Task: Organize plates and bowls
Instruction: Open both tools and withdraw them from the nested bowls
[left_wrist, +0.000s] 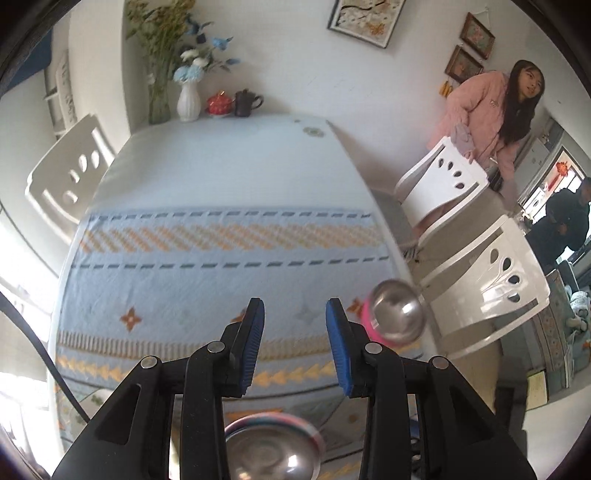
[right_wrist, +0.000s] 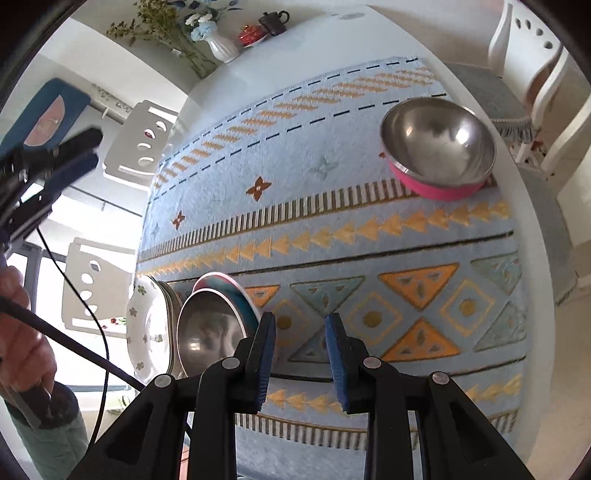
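Note:
A steel bowl with a pink base sits on the patterned cloth near the table's right edge; it also shows in the left wrist view. A steel bowl with a teal base sits at the left near edge, next to a stack of white floral plates; the left wrist view shows that bowl blurred below its fingers. My left gripper is open and empty above the cloth, and appears at the upper left of the right wrist view. My right gripper is open and empty, just right of the teal-based bowl.
A white vase, a glass vase of flowers, a red pot and a dark teapot stand at the table's far end. White chairs flank the table. A woman in pink stands at the right.

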